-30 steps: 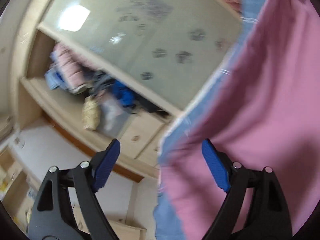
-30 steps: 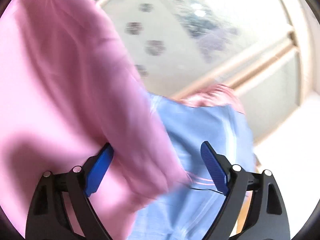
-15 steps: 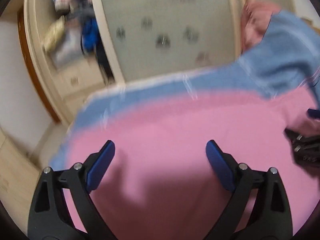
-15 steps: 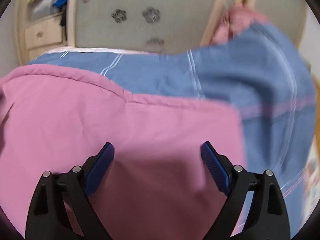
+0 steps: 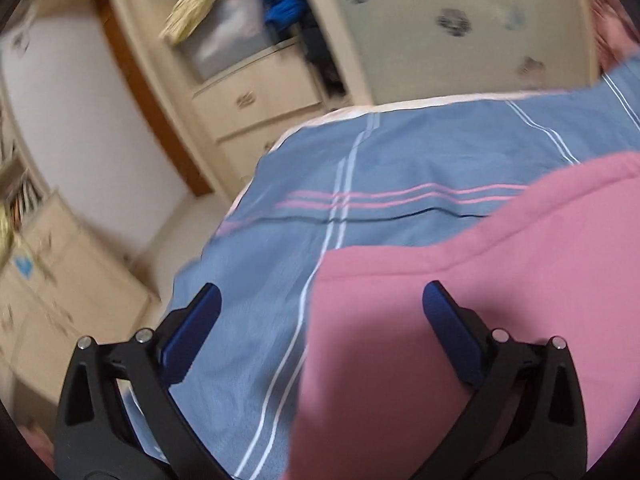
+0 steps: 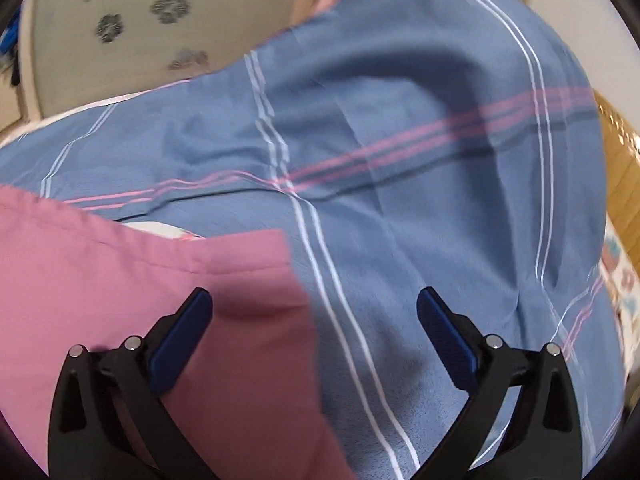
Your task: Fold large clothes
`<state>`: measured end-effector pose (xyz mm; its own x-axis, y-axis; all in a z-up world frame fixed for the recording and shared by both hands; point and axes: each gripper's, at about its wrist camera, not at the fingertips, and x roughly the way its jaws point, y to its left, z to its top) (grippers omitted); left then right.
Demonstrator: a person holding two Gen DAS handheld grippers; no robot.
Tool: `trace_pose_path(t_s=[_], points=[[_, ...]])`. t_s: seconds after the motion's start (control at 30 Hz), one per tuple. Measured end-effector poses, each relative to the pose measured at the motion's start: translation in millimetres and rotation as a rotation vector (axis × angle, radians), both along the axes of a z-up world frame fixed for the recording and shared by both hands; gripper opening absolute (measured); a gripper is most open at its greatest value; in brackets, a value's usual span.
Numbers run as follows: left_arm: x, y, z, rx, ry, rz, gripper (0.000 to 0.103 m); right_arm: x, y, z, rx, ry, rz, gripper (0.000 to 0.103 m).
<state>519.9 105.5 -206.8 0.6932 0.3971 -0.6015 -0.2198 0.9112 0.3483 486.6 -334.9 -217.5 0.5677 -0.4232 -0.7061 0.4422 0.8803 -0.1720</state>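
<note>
A large pink garment [image 5: 460, 320] lies flat on a blue striped bedspread [image 5: 380, 168]. In the left wrist view its left edge runs between my open left gripper [image 5: 320, 332], with the right finger over the pink cloth. In the right wrist view the garment [image 6: 140, 272] fills the lower left, its right edge between the fingers of my open right gripper [image 6: 314, 330]. Neither gripper holds cloth. The blue bedspread [image 6: 400, 140] fills the rest of that view.
A pale wooden wardrobe with drawers [image 5: 256, 92] and a frosted flower-pattern door [image 5: 448, 24] stands beyond the bed. A low wooden cabinet [image 5: 60, 280] is at the left. A woven mat [image 6: 620, 168] edges the bed at the right.
Both grippers have swung down from facing the wardrobe to facing the bed. The pink garment, hanging before, now lies flat, and both grippers have drawn outward toward its side edges.
</note>
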Motion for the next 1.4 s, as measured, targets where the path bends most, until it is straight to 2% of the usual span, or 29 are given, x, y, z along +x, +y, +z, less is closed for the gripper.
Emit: trace_pose_path(t_s=[0.1, 0.17, 0.23, 0.3, 0.33, 0.43, 0.47, 0.53, 0.63, 0.73, 0.83, 0.9, 1.0, 1.07, 1.13, 1.27, 1.4], points=[[-11.0, -7.8, -3.2, 0.069, -0.038, 0.015, 0.101, -4.9, 9.3, -6.1, -0.033, -0.016, -0.015, 0.102], [-16.7, -12.6, 2.6, 0.125, -0.052, 0.034, 0.101, -14.5, 9.1, 2.3, -0.047, -0.044, -0.033, 0.102], [-44.3, -26.4, 28.7, 0.158, -0.107, -0.034, 0.099, -31.3, 5.6, 24.2, 0.032, -0.118, 0.0, 0.102], [-102.4, -47.7, 65.5, 0.203, -0.229, -0.158, 0.101, -71.1, 12.6, 62.0, 0.111, -0.233, 0.085, 0.102], [-125.9, -54.1, 78.3, 0.198, -0.261, -0.186, 0.101, -95.7, 21.2, 81.0, 0.118, -0.276, 0.131, 0.102], [-216.0, -69.2, 120.6, 0.085, -0.343, -0.272, 0.101, -180.8, 48.4, 126.5, 0.109, -0.406, 0.216, 0.102], [-257.0, -75.5, 133.4, 0.047, -0.378, -0.288, 0.101, -208.1, 56.3, 136.2, 0.104, -0.441, 0.233, 0.102], [-314.7, -84.4, 146.2, -0.031, -0.384, -0.333, 0.101, -270.0, 75.6, 152.7, 0.089, -0.495, 0.267, 0.102], [-387.4, -93.2, 153.7, -0.118, -0.361, -0.352, 0.101, -342.4, 99.5, 157.9, 0.062, -0.551, 0.323, 0.102], [-448.3, -96.1, 147.2, -0.165, -0.319, -0.317, 0.101, -410.7, 129.5, 141.0, 0.017, -0.518, 0.396, 0.102], [-495.7, -88.5, 133.9, -0.274, -0.285, -0.311, 0.101, -457.6, 146.7, 121.4, -0.009, -0.444, 0.391, 0.102], [-516.0, -84.1, 131.7, -0.299, -0.271, -0.306, 0.101, -478.3, 153.0, 112.3, 0.005, -0.403, 0.387, 0.102], [-540.4, -79.7, 138.7, -0.235, -0.281, -0.315, 0.101, -501.4, 155.7, 107.6, 0.04, -0.332, 0.386, 0.102], [-556.6, -76.6, 143.7, -0.23, -0.303, -0.321, 0.101, -516.6, 158.9, 107.9, 0.013, -0.303, 0.358, 0.102], [-569.9, -75.8, 141.6, -0.247, -0.296, -0.325, 0.101, -528.9, 162.8, 110.8, 0.015, -0.294, 0.358, 0.102], [-586.8, -75.3, 138.7, -0.23, -0.3, -0.332, 0.101, -546.7, 167.6, 123.4, 0.025, -0.318, 0.374, 0.102], [-590.3, -73.6, 137.7, -0.236, -0.294, -0.335, 0.101, -558.6, 171.0, 134.4, 0.004, -0.321, 0.379, 0.102]])
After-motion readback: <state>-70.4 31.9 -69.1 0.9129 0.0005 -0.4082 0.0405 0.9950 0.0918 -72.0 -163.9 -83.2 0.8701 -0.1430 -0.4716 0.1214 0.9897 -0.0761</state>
